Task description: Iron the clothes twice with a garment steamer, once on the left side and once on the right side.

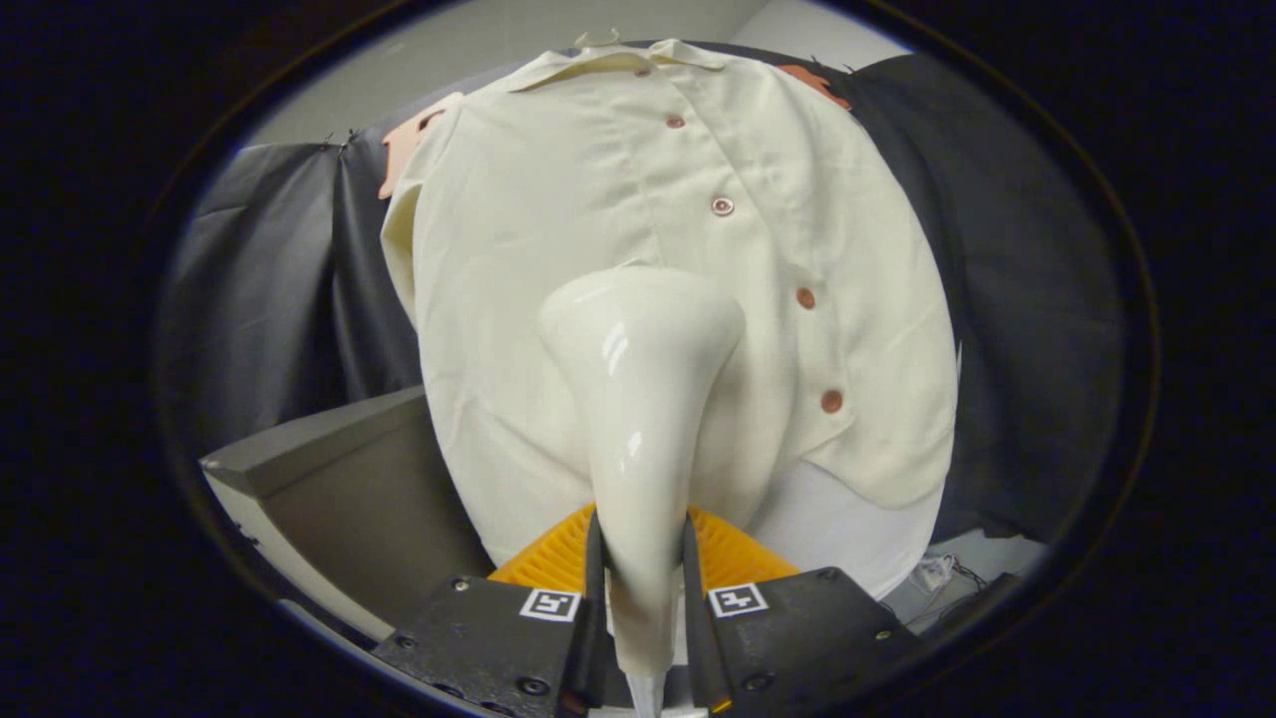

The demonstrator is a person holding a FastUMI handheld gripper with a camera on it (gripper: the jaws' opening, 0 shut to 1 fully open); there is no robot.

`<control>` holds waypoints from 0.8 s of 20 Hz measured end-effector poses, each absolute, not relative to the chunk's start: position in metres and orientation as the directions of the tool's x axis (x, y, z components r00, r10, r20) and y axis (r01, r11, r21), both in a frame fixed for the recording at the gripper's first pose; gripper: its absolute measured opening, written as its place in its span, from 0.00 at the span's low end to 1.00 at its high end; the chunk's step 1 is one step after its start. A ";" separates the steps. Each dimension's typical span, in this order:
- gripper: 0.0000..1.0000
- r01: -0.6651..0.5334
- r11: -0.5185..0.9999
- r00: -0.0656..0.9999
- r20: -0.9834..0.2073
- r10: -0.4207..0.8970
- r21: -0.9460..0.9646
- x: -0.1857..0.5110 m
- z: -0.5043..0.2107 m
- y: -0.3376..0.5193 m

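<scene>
Steamer (638,399) is clamped in the gripper (643,588): both fingers press on its narrow handle, jaws near-closed around it, wide head pointing forward and up. Head sits against or just off the shirt (558,199), can't tell contact from this angle, fisheye flattens the depth. Shirt hangs front-on just beyond the fingers, cream, collar at top, button placket (722,206) running down to the right of the steamer head as seen here. So the head is over the panel to the left of the buttons, roughly mid-height, lower than the collar and above the hem. Progress, as a judgement: looks like mid-pass on one side, other panel past the buttons not yet covered by the tool in this position; no way to see from fabric which passes are done, no visible steam either. What's left at minimum: finish this stroke, then shift across the placket. Beyond the shirt: black cloth backdrop (1017,299), grey boxy unit (349,469) low beside the shirt, hanger ends (409,145) poking out at the shoulders.
</scene>
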State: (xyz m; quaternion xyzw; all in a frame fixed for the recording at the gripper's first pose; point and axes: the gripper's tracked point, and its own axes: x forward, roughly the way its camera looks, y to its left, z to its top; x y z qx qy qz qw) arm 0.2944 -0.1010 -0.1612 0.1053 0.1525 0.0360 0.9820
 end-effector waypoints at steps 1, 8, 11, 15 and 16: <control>0.33 -0.054 0.976 0.945 -0.305 0.118 0.211 0.290 -0.171 -0.097; 0.33 -0.082 0.974 0.905 -0.393 0.161 0.209 0.264 -0.225 -0.083; 0.33 -0.097 0.971 0.897 -0.404 0.181 0.219 0.250 -0.227 -0.080; 0.32 -0.115 0.970 0.914 -0.360 0.188 0.214 0.234 -0.194 -0.087; 0.32 -0.114 0.971 0.920 -0.347 0.183 0.210 0.233 -0.178 -0.089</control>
